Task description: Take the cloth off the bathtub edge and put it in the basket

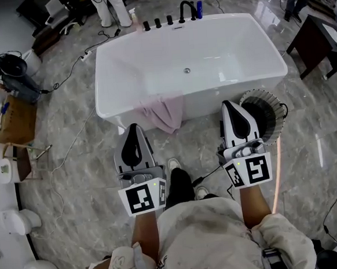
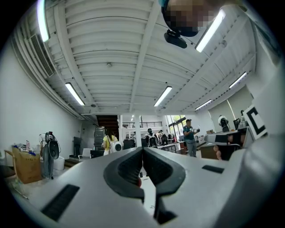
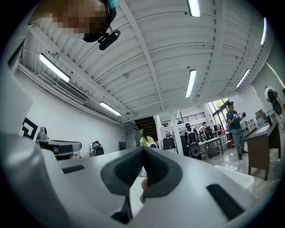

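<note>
A pale pink cloth [image 1: 163, 112] hangs over the near edge of the white bathtub [image 1: 122, 65], left of the middle. A round dark basket [image 1: 269, 112] stands on the floor at the tub's near right corner. My left gripper [image 1: 134, 129] points at the tub, just left of and below the cloth, jaws shut and empty. The right gripper [image 1: 231, 105] also points at the tub, beside the basket, shut with nothing in it. Both gripper views look up at the ceiling past closed jaws, left gripper [image 2: 142, 151] and right gripper [image 3: 143, 150].
Black taps [image 1: 171, 17] line the tub's far rim. A cable [image 1: 71, 75] runs across the marble floor at left. Cardboard boxes [image 1: 13, 120] and gear stand at the far left, a dark table [image 1: 318, 44] at the right. People stand in the background.
</note>
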Demonstrator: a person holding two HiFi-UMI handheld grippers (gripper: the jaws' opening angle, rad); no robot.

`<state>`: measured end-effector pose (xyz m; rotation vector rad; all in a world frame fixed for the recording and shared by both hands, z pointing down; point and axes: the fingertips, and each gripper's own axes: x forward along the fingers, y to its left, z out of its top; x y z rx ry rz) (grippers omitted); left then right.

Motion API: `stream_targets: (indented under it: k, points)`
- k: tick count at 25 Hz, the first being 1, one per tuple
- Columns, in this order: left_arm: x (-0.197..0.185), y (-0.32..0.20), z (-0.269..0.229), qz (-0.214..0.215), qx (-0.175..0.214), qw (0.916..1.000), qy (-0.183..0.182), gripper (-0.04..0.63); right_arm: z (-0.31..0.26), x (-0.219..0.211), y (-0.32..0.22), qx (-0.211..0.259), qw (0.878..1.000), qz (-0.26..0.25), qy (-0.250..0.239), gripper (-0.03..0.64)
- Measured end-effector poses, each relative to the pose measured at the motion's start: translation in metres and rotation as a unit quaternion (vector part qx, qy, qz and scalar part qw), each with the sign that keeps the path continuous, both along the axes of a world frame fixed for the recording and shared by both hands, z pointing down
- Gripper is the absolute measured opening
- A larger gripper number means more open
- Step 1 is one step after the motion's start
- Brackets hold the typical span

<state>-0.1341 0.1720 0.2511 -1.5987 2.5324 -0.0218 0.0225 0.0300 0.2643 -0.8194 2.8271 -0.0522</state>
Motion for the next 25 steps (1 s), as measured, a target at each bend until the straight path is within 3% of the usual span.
stream_targets:
  k: [8, 16, 25]
  points:
    - [-0.093, -0.024, -0.01, 0.003, 0.016, 0.9999, 0.001, 0.005, -0.02, -0.09, -0.028, 0.022, 1.0, 0.002, 0.008, -0.012]
    - [-0.185, -0.055, 0.004, 0.017, 0.007, 0.9998, 0.013, 0.005, -0.012, -0.184, -0.053, 0.016, 0.999, 0.004, 0.028, -0.012]
    - [-0.253, -0.093, 0.035, 0.053, -0.005, 0.9983, 0.022, 0.005, 0.004, -0.256, -0.073, 0.015, 0.998, 0.014, 0.059, -0.012]
